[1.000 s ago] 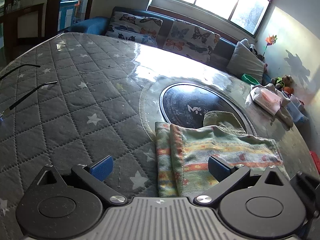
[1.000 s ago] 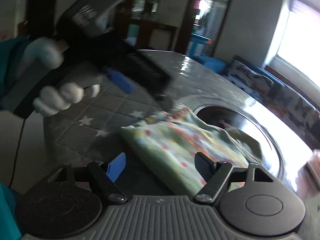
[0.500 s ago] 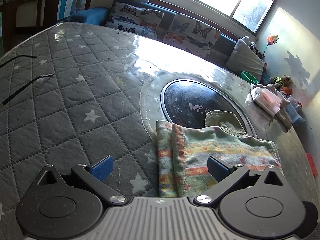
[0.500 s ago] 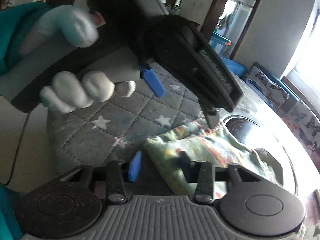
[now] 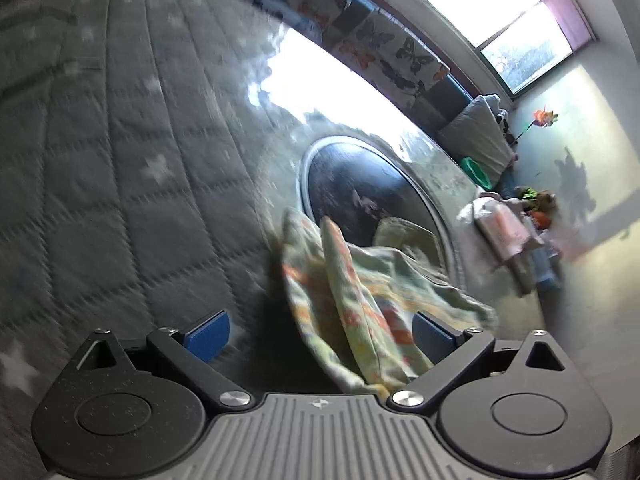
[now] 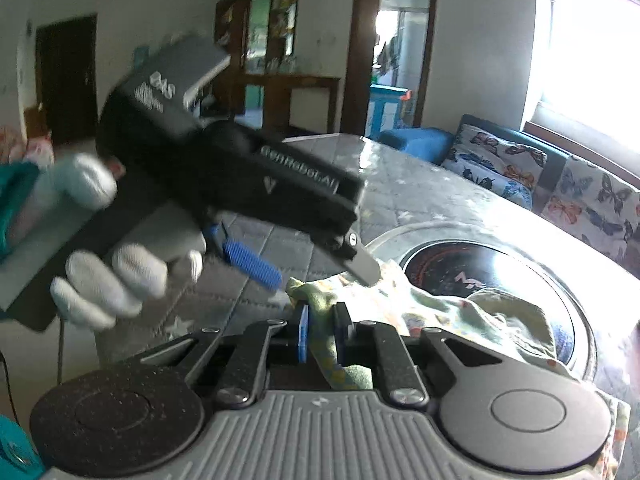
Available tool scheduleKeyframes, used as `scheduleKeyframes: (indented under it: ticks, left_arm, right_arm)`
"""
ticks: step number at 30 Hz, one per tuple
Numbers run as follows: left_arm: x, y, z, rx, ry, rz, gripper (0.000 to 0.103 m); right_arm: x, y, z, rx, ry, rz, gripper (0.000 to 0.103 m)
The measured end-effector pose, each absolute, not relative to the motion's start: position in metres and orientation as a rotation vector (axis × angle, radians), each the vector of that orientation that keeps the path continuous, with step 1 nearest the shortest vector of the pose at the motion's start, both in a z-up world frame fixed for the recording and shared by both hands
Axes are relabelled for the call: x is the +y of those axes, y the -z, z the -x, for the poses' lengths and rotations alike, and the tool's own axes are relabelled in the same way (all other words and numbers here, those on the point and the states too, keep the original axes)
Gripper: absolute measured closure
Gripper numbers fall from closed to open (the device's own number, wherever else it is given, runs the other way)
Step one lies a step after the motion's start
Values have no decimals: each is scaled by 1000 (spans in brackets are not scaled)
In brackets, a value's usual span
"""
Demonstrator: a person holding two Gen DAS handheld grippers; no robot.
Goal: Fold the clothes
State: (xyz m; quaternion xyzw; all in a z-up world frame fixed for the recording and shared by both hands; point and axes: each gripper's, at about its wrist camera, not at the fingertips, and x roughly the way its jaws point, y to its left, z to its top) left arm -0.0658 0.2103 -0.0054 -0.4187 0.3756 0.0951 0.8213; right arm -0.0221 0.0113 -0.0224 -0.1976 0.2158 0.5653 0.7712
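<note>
Pinching cloth (image 6: 320, 344), right tongs (image 6: 322, 334) hide its corner; left tongs (image 5: 320, 336) wide apart, view blurred.

Daylight is thrown in through the window (image 5: 508, 20), blown out white; hard glare is spread across the desk (image 5: 332, 92). Left view is smeared by motion blur; edges are bent by fisheye.
</note>
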Motion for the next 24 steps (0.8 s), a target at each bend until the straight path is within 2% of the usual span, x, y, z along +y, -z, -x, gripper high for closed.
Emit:
scheduleKeyframes:
  ticks: [5,8,10,12,14,21,24]
  left_arm:
    - [208,10,55,808,-150,967,17]
    - [206,14,46,816,-113,1014,30]
    - [205,20,41,828,-87,1050,45]
    - [205,27,37,843,-75,1077,72]
    - [206,32,36,850,-70,1093,83]
    - [205,33,33,858,-69,1067,85]
    - [203,31,31,862,-74,1035,85]
  right_arm:
    - [-6,16,16,470,-1226,373,92]
    - [-12,16,13,475,-1231,354,92]
    - [-13,17,11,482,-1235,345,92]
    - [-14,18,9,489,-1239,336,92]
    - [-15,19,7,496,-1243,326,91]
    - [-36,17,-11,516,-1186,287,75]
    - [-50,20,-32,539,-1091,262,64]
